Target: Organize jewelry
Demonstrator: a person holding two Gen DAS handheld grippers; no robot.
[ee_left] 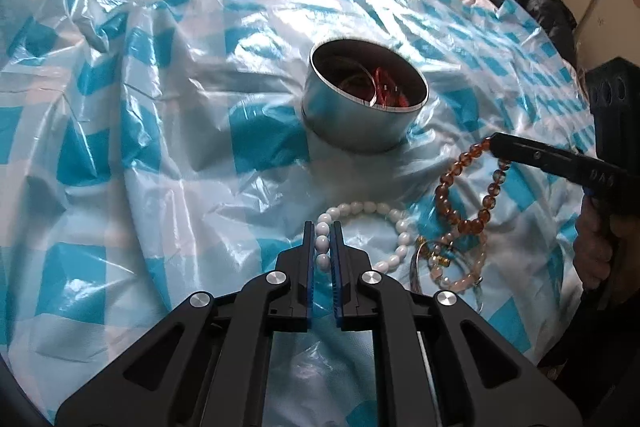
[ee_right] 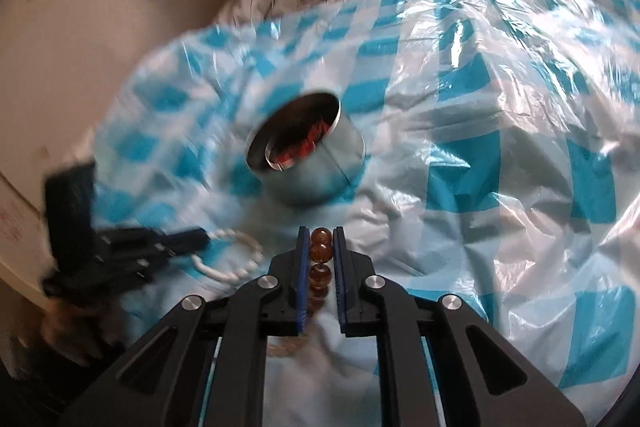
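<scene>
Jewelry is in three places: two bracelets are in our grippers, a small heap lies on the cover, and some pieces are already inside the round metal tin (ee_left: 364, 99).

Our left gripper (ee_left: 322, 241) is clamped on the white bead bracelet (ee_left: 384, 231); several beads sit between its blue pads, and the rest of the loop lies on the blue and white checked plastic sheet (ee_left: 160, 131). Our right gripper (ee_right: 321, 247) is closed on the amber bead bracelet (ee_left: 472, 187). In the left wrist view this loop hangs down from the gripper tip, and its lower beads reach the heap of remaining jewelry (ee_left: 448, 263) just beside the white bracelet. We judge that each bracelet is held by a few beads so that it can be carried over the rim and let fall into the tin. The tin stands open and near, between both grippers, which makes it easy to reach from both sides.

The left wrist view shows the whole amber loop, the heap with a pinkish bead bracelet and small gold parts, and red and metallic things inside the tin. The right wrist view does not show the heap; the black fingers hide it. It shows instead, rather blurred, the amber beads between the pads and the left gripper with the hand (ee_right: 76, 327) under it. The sheet is crinkled and soft, so the tin leans a little.
</scene>
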